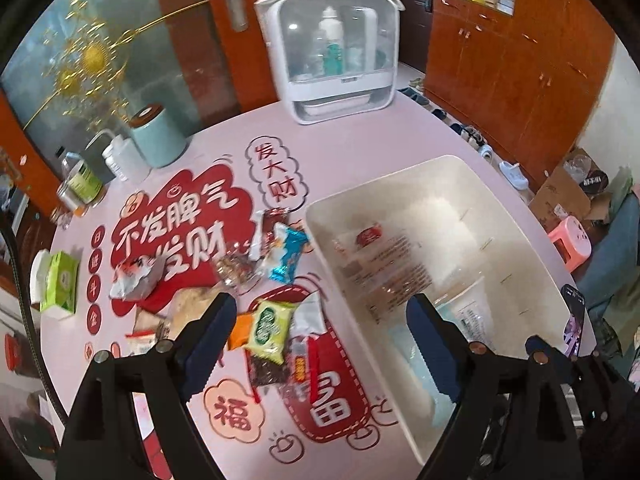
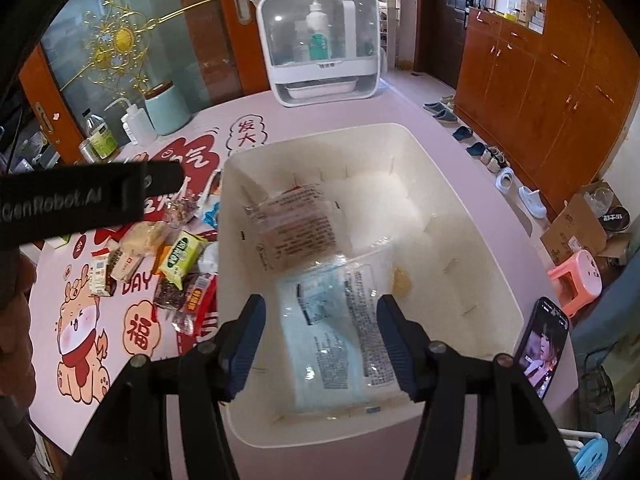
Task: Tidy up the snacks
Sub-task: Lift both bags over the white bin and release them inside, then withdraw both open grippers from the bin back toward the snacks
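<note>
A white storage bin [image 1: 320, 216] [image 2: 472, 208] stands on the pink table. It holds a clear packet with red print [image 2: 296, 228] [image 1: 384, 264] and a pale blue packet [image 2: 324, 340]. Several loose snack packets lie left of the bin: a green-yellow one [image 1: 270, 324] [image 2: 180, 256], a blue-white one [image 1: 288, 256], a dark one [image 1: 276, 364] [image 2: 176, 292]. My left gripper [image 1: 320, 344] is open and empty, above the bin's left rim. My right gripper [image 2: 320, 344] is open and empty above the bin's near end. The left gripper body [image 2: 80, 196] shows in the right wrist view.
A white cabinet with bottles [image 1: 332, 52] stands at the table's far edge. A teal canister [image 1: 156, 136], squeeze bottle [image 1: 120, 160] and jar [image 1: 78, 184] stand at the far left. A green tissue box [image 1: 58, 284] lies at the left edge. A phone [image 2: 544, 344] leans right of the bin.
</note>
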Available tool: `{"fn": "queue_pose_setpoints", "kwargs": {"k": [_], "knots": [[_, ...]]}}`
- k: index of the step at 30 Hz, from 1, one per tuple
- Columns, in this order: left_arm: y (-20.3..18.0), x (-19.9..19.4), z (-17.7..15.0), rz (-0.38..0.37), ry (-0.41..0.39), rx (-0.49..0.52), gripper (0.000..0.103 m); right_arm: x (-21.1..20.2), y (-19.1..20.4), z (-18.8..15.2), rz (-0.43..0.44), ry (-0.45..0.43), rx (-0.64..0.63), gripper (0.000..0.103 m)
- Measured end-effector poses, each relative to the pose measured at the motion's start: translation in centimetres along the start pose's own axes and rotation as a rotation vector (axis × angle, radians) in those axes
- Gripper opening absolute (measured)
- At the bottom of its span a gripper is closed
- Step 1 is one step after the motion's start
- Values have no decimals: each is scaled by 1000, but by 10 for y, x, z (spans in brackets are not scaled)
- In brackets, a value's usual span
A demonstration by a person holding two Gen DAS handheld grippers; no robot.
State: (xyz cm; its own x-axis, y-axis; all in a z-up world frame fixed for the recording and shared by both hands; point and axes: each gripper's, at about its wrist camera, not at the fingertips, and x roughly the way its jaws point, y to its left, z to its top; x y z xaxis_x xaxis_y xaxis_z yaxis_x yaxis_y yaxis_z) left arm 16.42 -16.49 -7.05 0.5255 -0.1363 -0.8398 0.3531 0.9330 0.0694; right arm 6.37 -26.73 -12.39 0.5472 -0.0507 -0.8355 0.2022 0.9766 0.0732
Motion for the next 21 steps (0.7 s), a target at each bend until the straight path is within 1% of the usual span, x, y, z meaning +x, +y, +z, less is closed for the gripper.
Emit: {"fn": "queue_pose_setpoints", "kwargs": {"k": [5, 10, 13, 16, 21], "knots": [[26, -15, -16, -19, -47, -52, 86, -8, 17, 2, 7, -24, -17, 58], [46, -31, -29, -17, -95, -73, 86, -17, 37, 4, 12, -55, -42, 58], [59, -42, -33, -35, -124, -90, 86, -25, 49, 4, 11, -81, -54, 58], [71, -58, -37, -44, -173, -96, 86, -33, 60, 6, 14, -106, -57, 58], [90, -88, -42, -20, -247, -82, 86, -50, 74, 13, 12, -157, -63, 58]]}}
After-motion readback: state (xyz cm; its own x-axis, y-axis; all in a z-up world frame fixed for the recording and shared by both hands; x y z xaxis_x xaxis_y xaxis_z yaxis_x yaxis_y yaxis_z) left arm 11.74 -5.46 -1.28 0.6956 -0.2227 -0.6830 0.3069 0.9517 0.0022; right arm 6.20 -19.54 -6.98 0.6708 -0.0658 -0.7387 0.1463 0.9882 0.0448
